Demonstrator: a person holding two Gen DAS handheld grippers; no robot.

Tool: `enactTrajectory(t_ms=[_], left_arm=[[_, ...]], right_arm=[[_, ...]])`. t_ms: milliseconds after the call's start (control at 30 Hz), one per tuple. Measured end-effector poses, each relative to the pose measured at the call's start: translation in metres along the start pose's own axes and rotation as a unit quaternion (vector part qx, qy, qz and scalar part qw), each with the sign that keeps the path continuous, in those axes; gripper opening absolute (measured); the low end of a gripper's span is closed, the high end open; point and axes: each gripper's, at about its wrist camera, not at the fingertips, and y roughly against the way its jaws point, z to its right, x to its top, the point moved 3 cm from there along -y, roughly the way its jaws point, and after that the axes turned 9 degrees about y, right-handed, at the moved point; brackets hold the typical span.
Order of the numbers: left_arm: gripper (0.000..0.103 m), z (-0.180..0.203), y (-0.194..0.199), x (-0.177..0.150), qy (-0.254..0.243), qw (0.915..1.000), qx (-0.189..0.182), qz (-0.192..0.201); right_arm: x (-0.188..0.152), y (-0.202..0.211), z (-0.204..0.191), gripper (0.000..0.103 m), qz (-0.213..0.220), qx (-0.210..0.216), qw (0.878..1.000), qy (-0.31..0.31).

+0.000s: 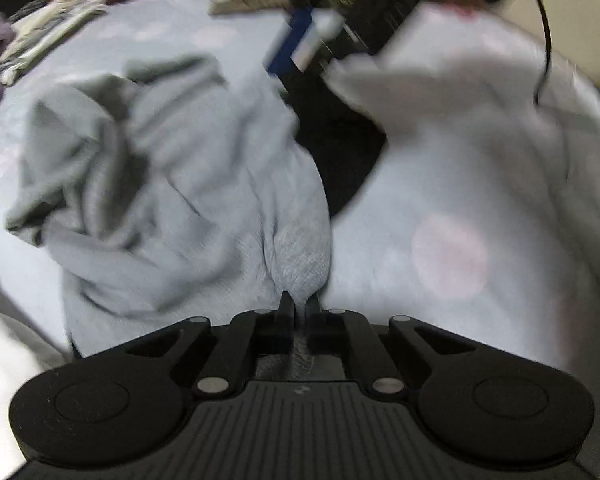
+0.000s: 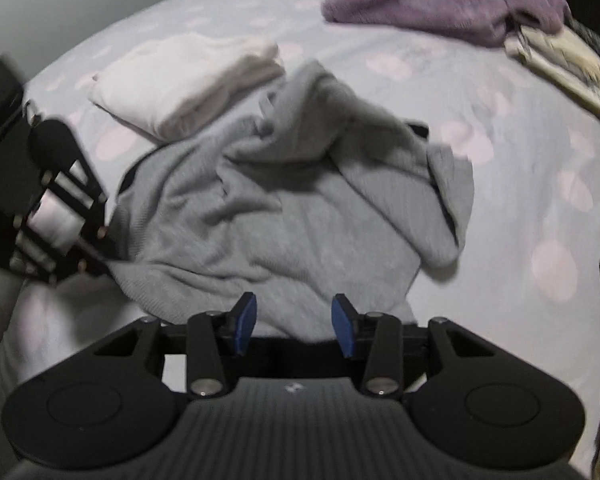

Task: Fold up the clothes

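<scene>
On bed point(image 2: 500, 200) | grey garment point(image 2: 284, 208) clamped in left hand-held gripper point(image 1: 299, 305) | right hand-held gripper point(image 2: 293, 322) apart above it

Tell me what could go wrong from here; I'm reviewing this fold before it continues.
1. The left gripper pinches only a small bunched edge of the crumpled grey knit garment; it could slip out when lifted.
2. The right gripper is open with nothing clamped, so pulling now would drag the garment lopsided.
3. The folded white garment touches the grey one and may get disturbed.
</scene>
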Motion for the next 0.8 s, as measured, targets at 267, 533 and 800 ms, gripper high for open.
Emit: enactTrajectory(t_ms=[267,533,800], left_arm=[[0.003,-0.072,0.065,0.062,0.095,0.9916,-0.005,0.088],[0.003,-0.079,0.086,0.083,0.097,0.9902,-0.012,0.1],[0.003,-0.077,0.085,0.089,0.105,0.9889,-0.027,0.102]], right_arm=[[0.01,0.0,-0.012,0.045,0.015,0.0,0.993,0.115],[0.036,-0.008,-0.02,0.045,0.057,-0.069,0.981,0.172],[0.072,0.007,-0.049,0.071,0.139,-0.05,0.975,0.168]])
